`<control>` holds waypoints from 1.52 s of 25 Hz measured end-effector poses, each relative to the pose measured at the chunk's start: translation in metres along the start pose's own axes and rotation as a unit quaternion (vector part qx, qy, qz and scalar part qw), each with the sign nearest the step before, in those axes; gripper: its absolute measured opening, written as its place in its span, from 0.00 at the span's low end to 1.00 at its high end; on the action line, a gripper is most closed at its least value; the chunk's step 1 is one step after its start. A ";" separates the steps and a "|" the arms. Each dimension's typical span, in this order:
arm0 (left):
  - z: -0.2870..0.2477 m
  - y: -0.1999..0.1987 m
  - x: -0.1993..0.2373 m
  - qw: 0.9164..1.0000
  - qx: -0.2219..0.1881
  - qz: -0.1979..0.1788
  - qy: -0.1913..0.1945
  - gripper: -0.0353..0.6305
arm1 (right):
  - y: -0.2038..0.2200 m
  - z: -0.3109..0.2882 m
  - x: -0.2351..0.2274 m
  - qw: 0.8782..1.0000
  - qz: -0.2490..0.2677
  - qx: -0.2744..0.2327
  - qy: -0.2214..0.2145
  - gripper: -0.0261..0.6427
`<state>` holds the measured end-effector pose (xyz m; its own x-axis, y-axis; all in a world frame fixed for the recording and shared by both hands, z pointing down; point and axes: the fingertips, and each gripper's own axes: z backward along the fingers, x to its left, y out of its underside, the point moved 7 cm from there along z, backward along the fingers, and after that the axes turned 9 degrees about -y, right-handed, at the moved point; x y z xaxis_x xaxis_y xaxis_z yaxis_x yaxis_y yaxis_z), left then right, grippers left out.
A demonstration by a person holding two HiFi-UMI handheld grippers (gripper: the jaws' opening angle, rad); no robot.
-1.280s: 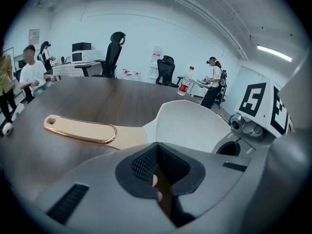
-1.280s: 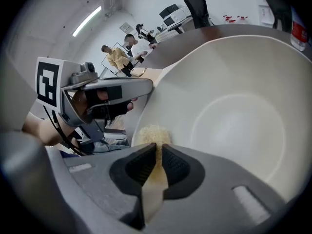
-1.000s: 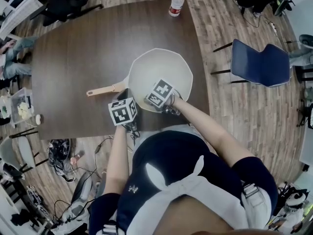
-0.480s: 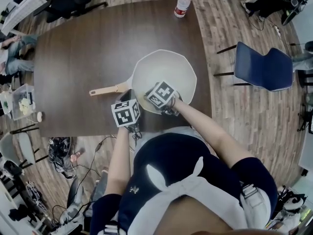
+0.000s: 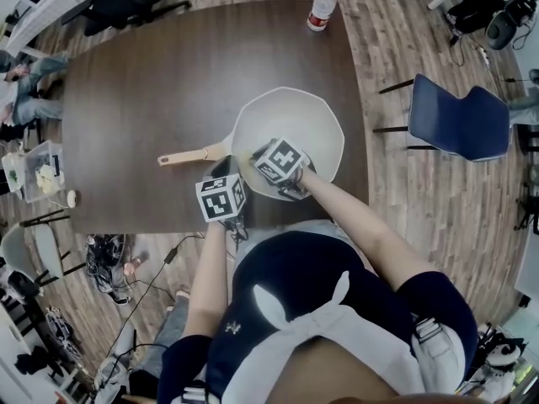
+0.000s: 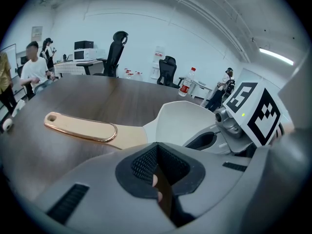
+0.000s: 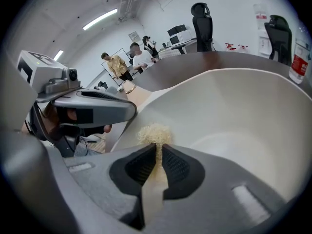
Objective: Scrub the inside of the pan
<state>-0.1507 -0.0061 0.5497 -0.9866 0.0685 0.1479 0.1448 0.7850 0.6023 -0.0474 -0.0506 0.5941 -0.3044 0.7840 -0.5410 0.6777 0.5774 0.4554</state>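
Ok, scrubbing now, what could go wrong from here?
1. The left gripper is shut beside the pan, not on its handle; scrubbing strokes could spin or push the pan.
2. Only a small tuft of scrubber pokes past the right gripper, so the jaw tips might scrape the pan.

Bright, even light from ceiling strips (image 7: 100, 18); fisheye-bent, dark-vignetted edges.

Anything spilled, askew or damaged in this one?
Nothing stands out. The pan sits flat on the table with no spill in view. The right gripper has its jaws shut on the scrub pad inside the pan, and the bottle stands upright at the table's far edge.
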 end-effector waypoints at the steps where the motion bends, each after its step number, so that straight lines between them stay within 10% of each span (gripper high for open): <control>1: 0.002 0.000 -0.001 1.000 0.000 0.000 0.000 0.06 | -0.001 0.001 0.000 1.000 0.003 -0.002 0.005 0.09; 15: 0.000 0.001 -0.003 1.000 0.001 -0.006 0.000 0.06 | -0.020 0.000 -0.017 0.994 0.062 -0.051 0.067 0.09; 38: -0.002 0.000 -0.003 1.000 0.006 -0.012 0.007 0.06 | -0.035 0.019 -0.053 0.979 0.012 -0.134 0.155 0.09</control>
<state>-0.1476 -0.0069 0.5507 -0.9888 0.0405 0.1439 0.1194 0.7933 0.5970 -0.0424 -0.1167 0.5931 -0.5069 0.8060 -0.3057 0.5009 0.5640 0.6565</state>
